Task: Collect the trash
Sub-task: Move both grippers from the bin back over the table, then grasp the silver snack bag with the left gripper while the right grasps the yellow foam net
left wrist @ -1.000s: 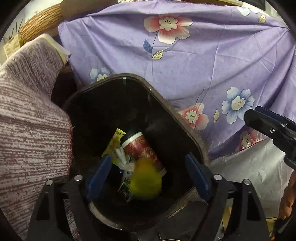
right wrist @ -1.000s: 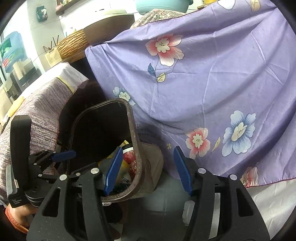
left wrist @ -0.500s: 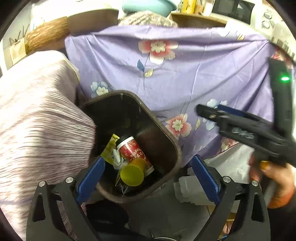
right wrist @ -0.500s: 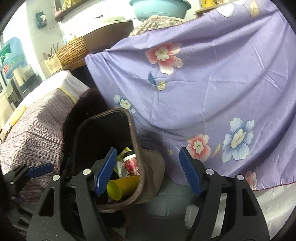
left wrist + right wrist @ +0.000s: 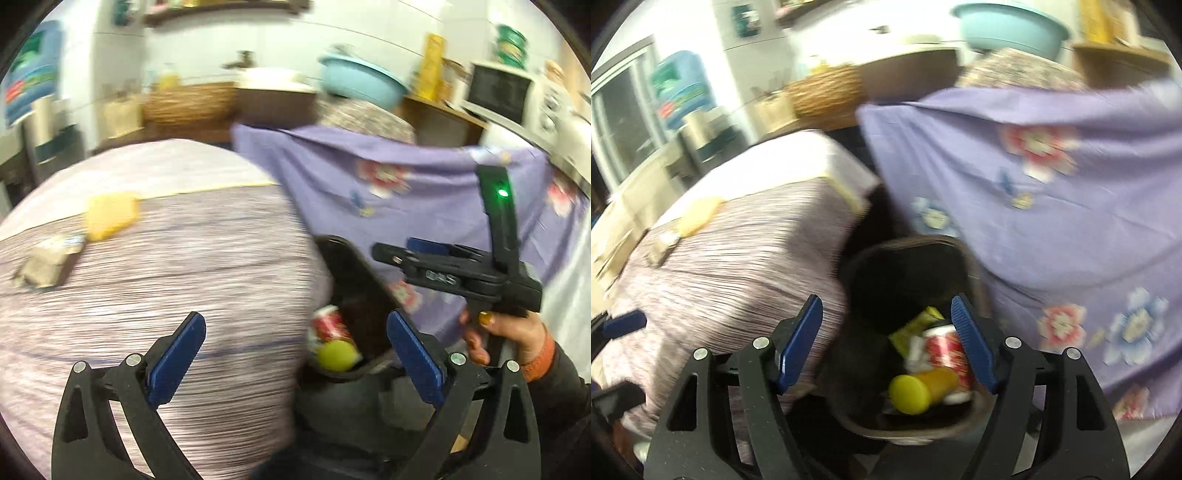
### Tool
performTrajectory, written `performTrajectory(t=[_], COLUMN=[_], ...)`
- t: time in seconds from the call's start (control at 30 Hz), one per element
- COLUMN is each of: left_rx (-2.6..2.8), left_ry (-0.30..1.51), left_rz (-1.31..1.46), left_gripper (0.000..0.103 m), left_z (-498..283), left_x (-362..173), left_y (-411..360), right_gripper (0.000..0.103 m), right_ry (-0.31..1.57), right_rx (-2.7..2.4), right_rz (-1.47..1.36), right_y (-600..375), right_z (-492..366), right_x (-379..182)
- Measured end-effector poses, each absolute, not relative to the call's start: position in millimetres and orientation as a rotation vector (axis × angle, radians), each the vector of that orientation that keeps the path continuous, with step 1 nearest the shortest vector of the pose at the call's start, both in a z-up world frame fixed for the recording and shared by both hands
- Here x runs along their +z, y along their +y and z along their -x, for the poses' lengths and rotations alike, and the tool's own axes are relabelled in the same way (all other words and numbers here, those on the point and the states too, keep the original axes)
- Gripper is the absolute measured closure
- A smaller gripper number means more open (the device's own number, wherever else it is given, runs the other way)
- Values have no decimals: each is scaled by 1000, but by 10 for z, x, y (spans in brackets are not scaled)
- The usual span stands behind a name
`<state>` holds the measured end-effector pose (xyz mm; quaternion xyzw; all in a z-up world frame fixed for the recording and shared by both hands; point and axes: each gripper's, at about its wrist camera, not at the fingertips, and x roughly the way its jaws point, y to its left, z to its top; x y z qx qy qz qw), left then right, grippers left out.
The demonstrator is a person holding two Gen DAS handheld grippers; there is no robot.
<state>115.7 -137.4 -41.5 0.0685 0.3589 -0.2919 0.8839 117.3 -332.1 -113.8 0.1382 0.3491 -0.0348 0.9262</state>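
A dark trash bin (image 5: 916,432) stands on the floor between a striped couch and a purple cloth. In it lie a yellow cup (image 5: 919,387), a red paper cup (image 5: 947,350) and a yellow wrapper (image 5: 916,326). The bin (image 5: 354,291) also shows in the left wrist view, with the yellow cup (image 5: 338,355) and red cup (image 5: 328,325). My left gripper (image 5: 295,354) is open and empty over the couch edge. My right gripper (image 5: 886,343) is open and empty above the bin. On the couch lie a yellow piece (image 5: 109,216) and a brown wrapper (image 5: 44,262).
The striped couch (image 5: 166,280) fills the left. A purple flowered cloth (image 5: 1052,221) hangs on the right. A wicker basket (image 5: 188,103), a blue basin (image 5: 358,83) and a microwave (image 5: 498,92) stand at the back. Both views are blurred.
Both grippers have risen and tilted up and left, away from the bin. The couch top and the room behind have come into view. The yellow cup lies in the bin.
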Motion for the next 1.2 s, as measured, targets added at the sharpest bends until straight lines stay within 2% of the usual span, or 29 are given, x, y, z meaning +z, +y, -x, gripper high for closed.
performTrajectory(t=[0.27,0.6,1.07,1.13,1.2], left_rx=[-381,-269,-372,-383,-385], left_ry=[766,818,947,961,971], left_rz=[-56,-117,-145,-165,-182], left_gripper=[6,6,6,6,6], left_z=[-1552,-2347,-3146,-3207,-3268], left_x=[-364,-336,-548,-592,-635], left_y=[-353,589,912,903,903], right_gripper=[21,19,19,20,31], right_ry=[726,776,880,893,907], right_rx=[175,367,435,405,387], right_rz=[-140,21,169,189,197], right_y=[-2451,-1594,-720,-672,-662], right_z=[-1608,-2191,-3397,-3556,-3665], right_x=[-837,-697,-743,-778,-811])
